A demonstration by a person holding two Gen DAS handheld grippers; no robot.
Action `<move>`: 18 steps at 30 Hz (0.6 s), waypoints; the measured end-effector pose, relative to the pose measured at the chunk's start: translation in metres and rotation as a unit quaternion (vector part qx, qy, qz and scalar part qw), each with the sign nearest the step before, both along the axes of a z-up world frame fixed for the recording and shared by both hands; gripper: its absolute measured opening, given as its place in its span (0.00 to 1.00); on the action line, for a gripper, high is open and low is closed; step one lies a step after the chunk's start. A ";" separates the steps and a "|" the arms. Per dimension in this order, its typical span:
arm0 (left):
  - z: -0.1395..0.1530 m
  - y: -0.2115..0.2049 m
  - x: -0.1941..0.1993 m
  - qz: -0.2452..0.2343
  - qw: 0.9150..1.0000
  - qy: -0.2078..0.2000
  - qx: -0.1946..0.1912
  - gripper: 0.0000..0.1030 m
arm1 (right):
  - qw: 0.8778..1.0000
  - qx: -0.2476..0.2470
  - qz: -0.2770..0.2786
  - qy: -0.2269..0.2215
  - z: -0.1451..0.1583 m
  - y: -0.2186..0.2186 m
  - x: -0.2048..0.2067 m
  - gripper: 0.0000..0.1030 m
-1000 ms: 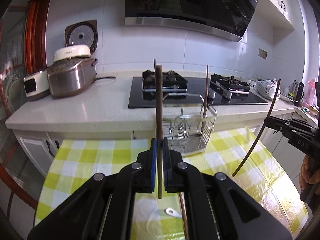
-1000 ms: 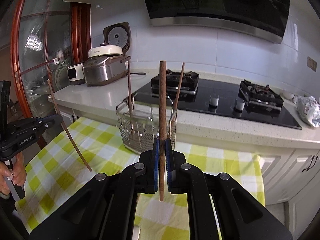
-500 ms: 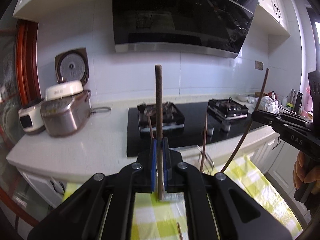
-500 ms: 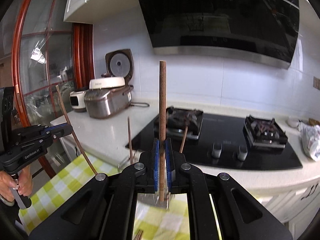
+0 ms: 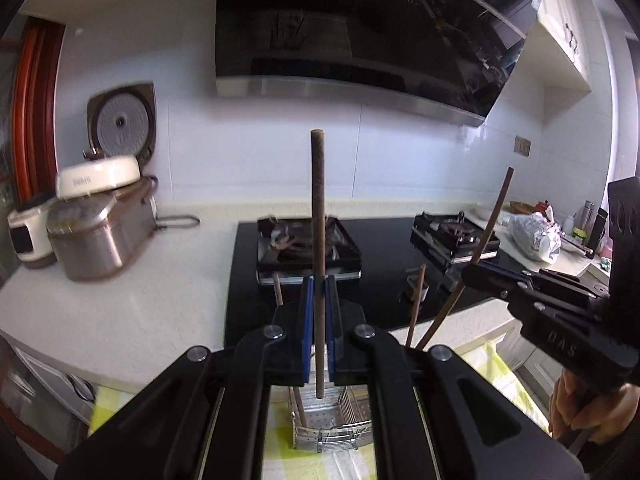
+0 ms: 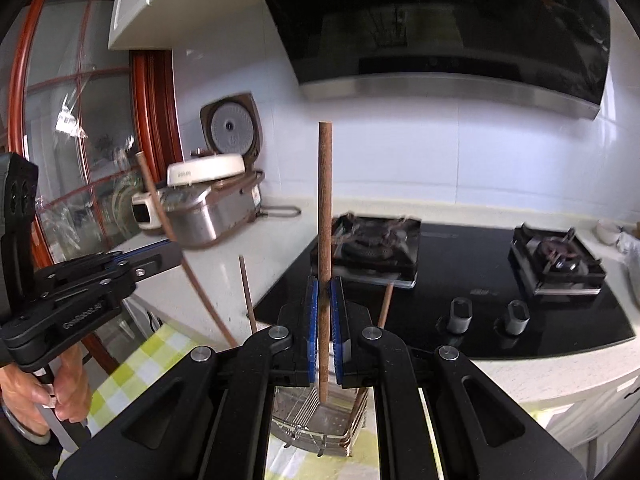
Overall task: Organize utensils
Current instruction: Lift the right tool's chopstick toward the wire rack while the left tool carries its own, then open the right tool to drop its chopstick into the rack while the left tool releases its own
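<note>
My left gripper [image 5: 318,285] is shut on an upright brown chopstick [image 5: 318,200], whose lower tip hangs over a wire utensil basket [image 5: 340,420]. Two more chopsticks [image 5: 416,304] stand in that basket. My right gripper [image 6: 325,280] is shut on a second upright chopstick [image 6: 325,200], with its lower tip inside the basket [image 6: 304,416]. Each wrist view shows the other tool from the side: the right gripper [image 5: 476,274] holds its chopstick [image 5: 494,216] slanted, and the left gripper [image 6: 168,254] holds its chopstick [image 6: 158,204] slanted too.
The basket stands on a yellow checked cloth [image 6: 132,364] in front of a white counter [image 5: 132,300]. On the counter are a black gas hob [image 6: 460,280], a steel rice cooker [image 5: 100,236] and a plastic bag [image 5: 536,236]. A range hood [image 5: 360,40] hangs above.
Both grippers rose and moved forward with their chopsticks. The basket has slid from ahead of the fingers to beneath them, and most of the cloth has left view.
</note>
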State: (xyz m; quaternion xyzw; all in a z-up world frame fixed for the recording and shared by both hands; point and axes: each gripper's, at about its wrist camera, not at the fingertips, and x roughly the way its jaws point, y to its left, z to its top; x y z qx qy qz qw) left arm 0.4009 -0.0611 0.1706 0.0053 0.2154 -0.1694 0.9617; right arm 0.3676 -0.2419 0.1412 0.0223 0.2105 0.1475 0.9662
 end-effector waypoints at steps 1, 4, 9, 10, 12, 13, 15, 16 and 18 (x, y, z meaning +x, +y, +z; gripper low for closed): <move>-0.007 0.000 0.004 0.000 1.000 0.005 0.001 0.06 | 1.000 -0.002 0.002 0.007 -0.008 0.002 0.004 0.08; -0.033 0.004 0.016 0.003 1.000 0.028 -0.005 0.06 | 1.000 -0.001 0.007 0.025 -0.028 0.005 0.011 0.08; -0.074 0.008 0.038 0.008 0.998 0.064 -0.008 0.06 | 0.998 0.011 0.010 0.056 -0.062 0.001 0.023 0.08; -0.083 0.006 0.042 0.009 0.997 0.071 -0.005 0.06 | 0.998 0.013 0.010 0.063 -0.068 0.001 0.026 0.08; -0.097 0.003 0.047 0.013 0.997 0.074 0.006 0.06 | 0.997 0.011 0.012 0.075 -0.080 0.004 0.030 0.08; -0.104 0.002 0.049 0.013 0.997 0.076 0.010 0.06 | 0.997 0.010 0.013 0.081 -0.087 0.005 0.032 0.08; -0.114 0.000 0.051 0.012 0.997 0.082 0.011 0.06 | 0.996 0.011 0.017 0.090 -0.097 0.007 0.034 0.08; -0.119 0.000 0.052 0.012 0.996 0.084 0.011 0.06 | 0.996 0.009 0.018 0.092 -0.100 0.008 0.035 0.08; -0.123 -0.002 0.050 0.018 0.997 0.074 0.019 0.06 | 0.996 0.010 0.013 0.088 -0.104 0.007 0.035 0.08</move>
